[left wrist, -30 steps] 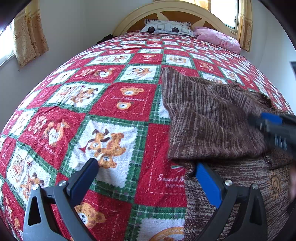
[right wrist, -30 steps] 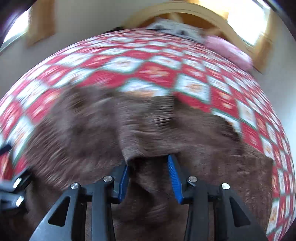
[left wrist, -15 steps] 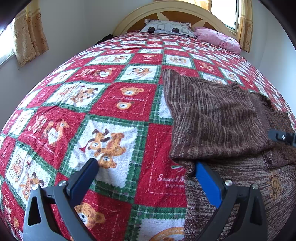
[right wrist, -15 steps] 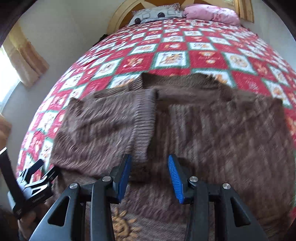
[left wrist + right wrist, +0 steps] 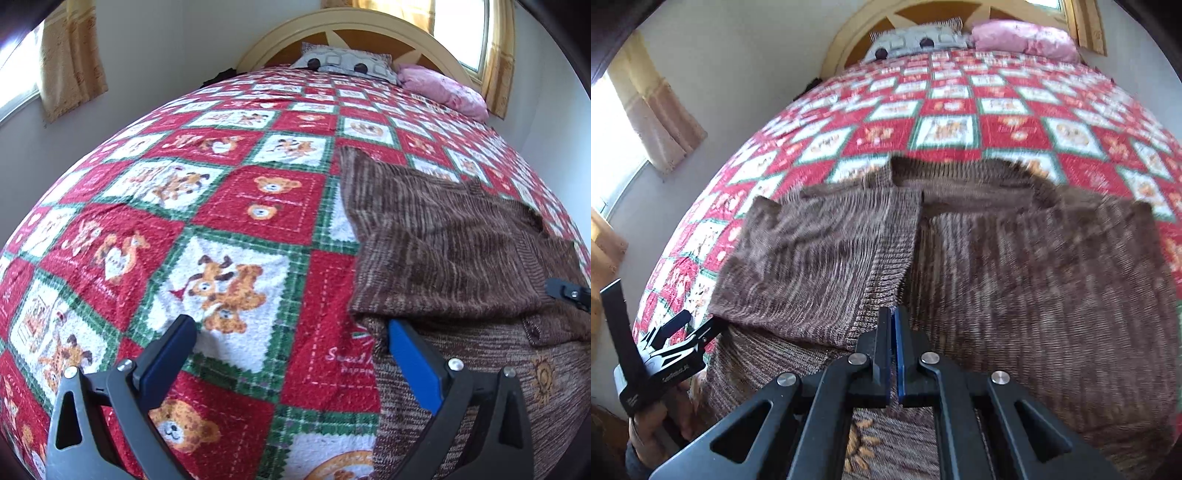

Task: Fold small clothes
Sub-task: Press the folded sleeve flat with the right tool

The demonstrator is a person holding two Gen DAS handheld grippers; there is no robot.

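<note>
A brown knit sweater lies flat on the bed, its left sleeve folded in over the body. In the left wrist view the sweater fills the right side. My left gripper is open and empty, low at the sweater's left edge, its right finger just over the knit. The left gripper also shows in the right wrist view. My right gripper is shut with nothing between its jaws, above the sweater's lower middle. Its tip shows in the left wrist view.
The bed carries a red, green and white teddy-bear quilt. A grey patterned pillow and a pink pillow lie by the curved headboard. Curtained windows stand on the left wall and behind the headboard.
My right gripper has let go of the folded sleeve, pulled back and up from the sweater, and closed its jaws. The left gripper has stayed in place, open.
</note>
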